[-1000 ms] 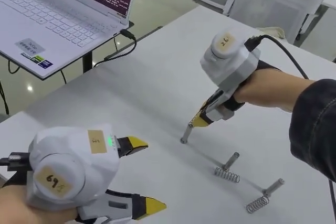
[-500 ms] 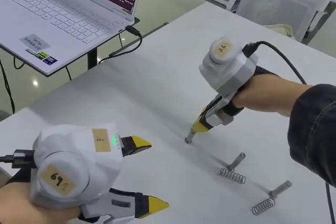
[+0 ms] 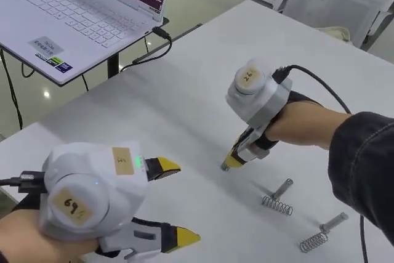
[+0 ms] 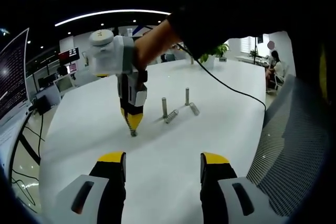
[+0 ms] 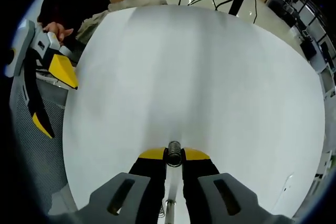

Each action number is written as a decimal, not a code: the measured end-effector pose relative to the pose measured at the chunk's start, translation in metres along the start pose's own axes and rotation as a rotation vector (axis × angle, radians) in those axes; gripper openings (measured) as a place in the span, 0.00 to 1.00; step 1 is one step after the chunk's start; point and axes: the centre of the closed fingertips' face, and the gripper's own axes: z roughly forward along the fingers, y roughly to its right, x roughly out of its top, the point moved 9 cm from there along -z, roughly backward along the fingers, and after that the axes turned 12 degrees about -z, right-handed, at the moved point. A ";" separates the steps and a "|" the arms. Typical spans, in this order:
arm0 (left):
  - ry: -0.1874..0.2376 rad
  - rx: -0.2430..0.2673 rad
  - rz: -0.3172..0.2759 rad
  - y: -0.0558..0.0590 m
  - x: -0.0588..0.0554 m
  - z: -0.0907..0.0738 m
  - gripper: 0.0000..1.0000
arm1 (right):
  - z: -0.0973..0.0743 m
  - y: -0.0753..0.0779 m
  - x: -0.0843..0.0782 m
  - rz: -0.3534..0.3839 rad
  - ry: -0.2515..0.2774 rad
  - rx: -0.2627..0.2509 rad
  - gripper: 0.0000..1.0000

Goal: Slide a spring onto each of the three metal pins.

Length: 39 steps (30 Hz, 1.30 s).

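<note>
While tip-down, right gripper (image 3: 230,163) around spring (image 5: 174,156)

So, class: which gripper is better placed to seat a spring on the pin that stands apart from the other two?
Right. The right gripper is shut on a spring, its tips at that pin. The left gripper hangs open, well short of it.

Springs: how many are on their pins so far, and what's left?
Done: none seated yet. In hand: the right gripper is shut on a spring at the first pin. Remaining: the second spring and third spring lie beside the bare second pin and third pin. The left gripper is open, holding nothing.
</note>
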 end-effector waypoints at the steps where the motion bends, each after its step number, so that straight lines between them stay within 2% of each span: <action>1: 0.000 0.000 0.001 0.000 0.000 0.000 0.52 | 0.000 0.000 0.000 -0.001 -0.001 -0.001 0.09; 13: -0.010 -0.004 0.004 0.000 0.000 0.002 0.52 | 0.000 0.002 -0.001 0.005 0.020 -0.001 0.09; 22: -0.020 -0.019 0.012 0.002 0.003 0.006 0.52 | -0.006 0.001 -0.007 0.010 0.045 -0.006 0.21; 29: -0.026 -0.035 0.030 0.004 0.008 0.009 0.52 | -0.021 0.002 -0.013 0.026 0.080 -0.046 0.28; 39: -0.035 -0.073 0.057 0.007 0.019 0.017 0.51 | -0.046 0.000 -0.017 0.044 0.119 -0.086 0.29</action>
